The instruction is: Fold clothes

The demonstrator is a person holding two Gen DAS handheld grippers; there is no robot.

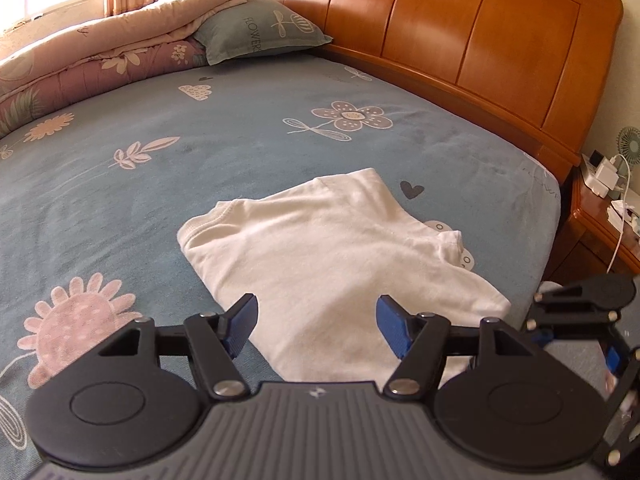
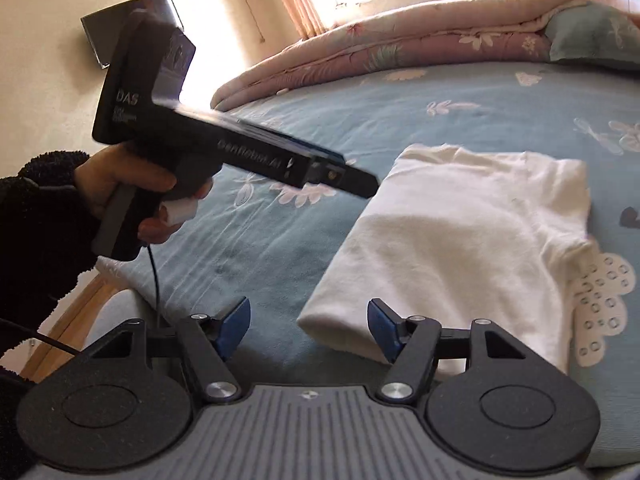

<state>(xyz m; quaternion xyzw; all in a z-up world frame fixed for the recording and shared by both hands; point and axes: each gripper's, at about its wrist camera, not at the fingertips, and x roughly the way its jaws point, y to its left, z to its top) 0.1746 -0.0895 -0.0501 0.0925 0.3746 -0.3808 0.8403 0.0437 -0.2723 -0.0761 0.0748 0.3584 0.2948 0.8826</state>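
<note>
White T-shirt [image 1: 320, 248] lies folded into a rough rectangle on the bed, on the blue flower-print sheet [image 1: 240, 120], near the side w/ the bedside table [image 1: 600, 232]; one sleeve end sticks out at its right edge in left wrist view. Nothing holds it.

Left hand-held gripper [image 1: 318, 324]: jaws apart, blue pads clear of the cloth, hovering over the shirt's near end, nothing between them. In right wrist view the same tool [image 2: 240, 156] shows from the side, gripped by a hand [image 2: 132, 196] in a dark fleecy sleeve, cable hanging below; it's motion-blurred, nose tip just at the shirt's left fold.

Right hand-held gripper [image 2: 308, 326]: jaws also apart & empty, over the shirt's near corner, pads not pressing it. Part of it shows at the far right edge of left wrist view.

Behind: wooden headboard [image 1: 460, 32], blue-grey pillow [image 1: 260, 28], rolled pink quilt [image 1: 100, 60] by the window. Chargers & a small fan on the bedside table.
</note>
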